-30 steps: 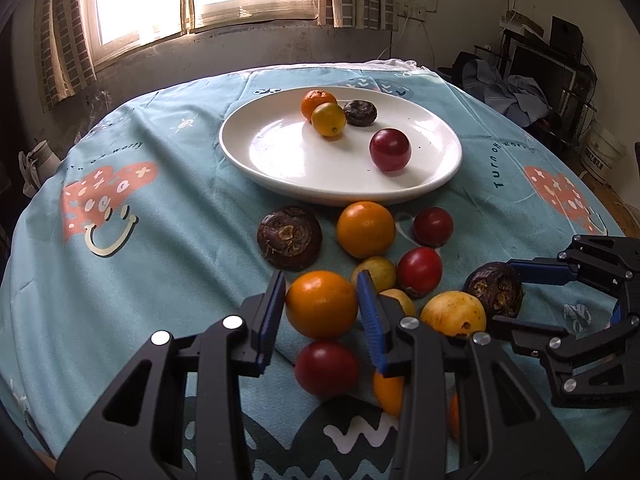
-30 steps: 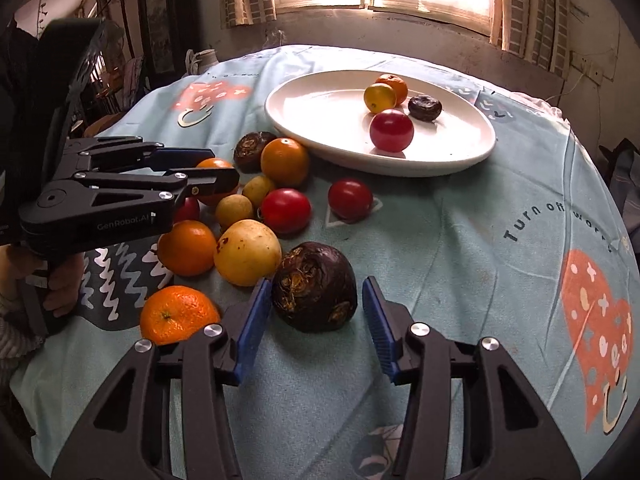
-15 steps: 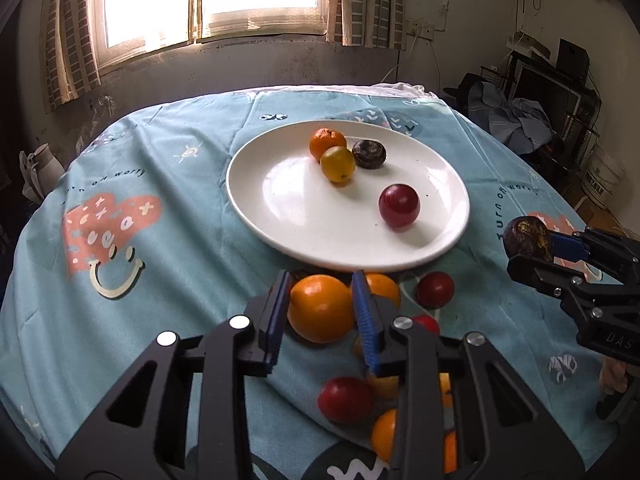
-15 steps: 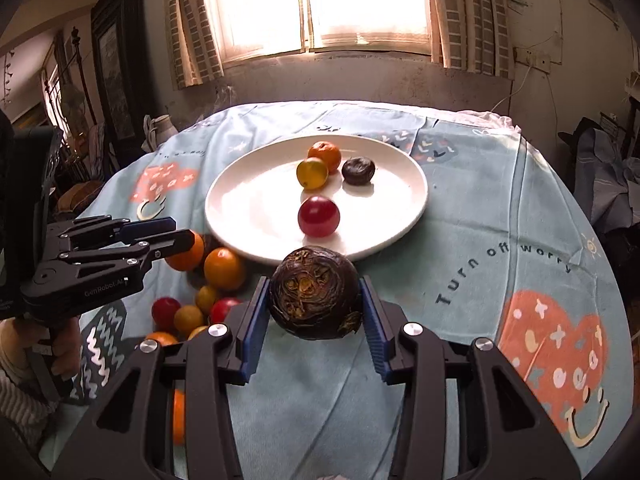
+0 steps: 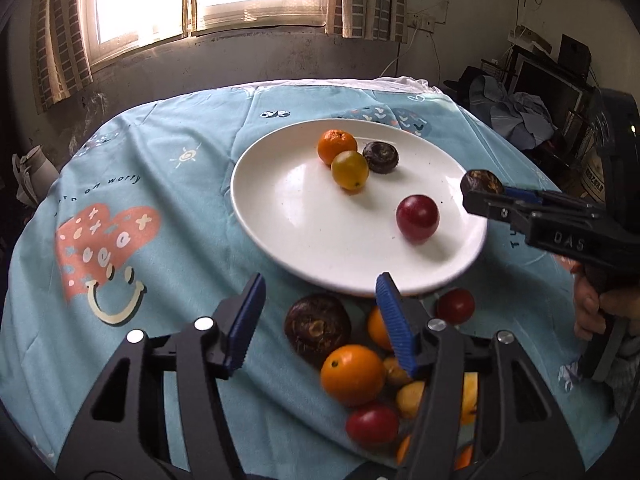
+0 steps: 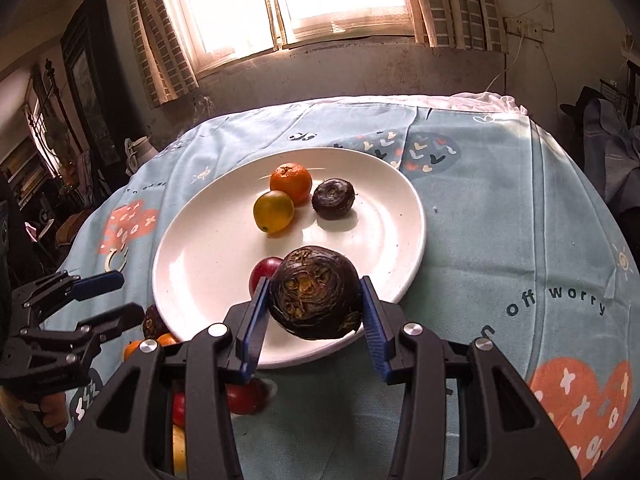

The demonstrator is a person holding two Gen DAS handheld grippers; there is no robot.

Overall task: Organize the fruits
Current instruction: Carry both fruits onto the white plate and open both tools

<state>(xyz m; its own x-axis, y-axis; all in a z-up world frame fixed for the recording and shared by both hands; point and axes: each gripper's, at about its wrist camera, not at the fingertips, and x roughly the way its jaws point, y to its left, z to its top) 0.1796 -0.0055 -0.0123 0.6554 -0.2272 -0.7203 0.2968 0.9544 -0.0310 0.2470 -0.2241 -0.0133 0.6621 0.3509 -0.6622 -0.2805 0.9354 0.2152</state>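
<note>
The right gripper [image 6: 314,312] pinches a dark brown fruit [image 6: 315,293] between its blue pads, one pad pressed to each flank; the fruit hangs above the near rim of the white plate [image 6: 208,264], its rough, scarred end turned toward the camera. It is nearly round, so no long axis can be told. The left gripper [image 5: 320,316] has its fingers spread wide and holds nothing; it hovers just short of the plate's near edge, over the loose fruit pile [image 5: 384,376].

Readable writing: "DAS" on the side of the right gripper as seen from the left wrist, and on the blue tablecloth [image 6: 520,216] the words "off worry" right of the plate.

On the plate lie a tangerine [image 6: 291,183], a yellow fruit [image 6: 273,211] touching it, a small dark fruit [image 6: 333,199] just beside the tangerine, and a red fruit [image 5: 417,217] nearer the plate's front, apart from the other three. In the pile below the plate's near rim, an orange [image 5: 353,374] sits with its stem dimple up, touching a large dark fruit [image 5: 317,328], with red ones [image 5: 373,424] close by
</note>
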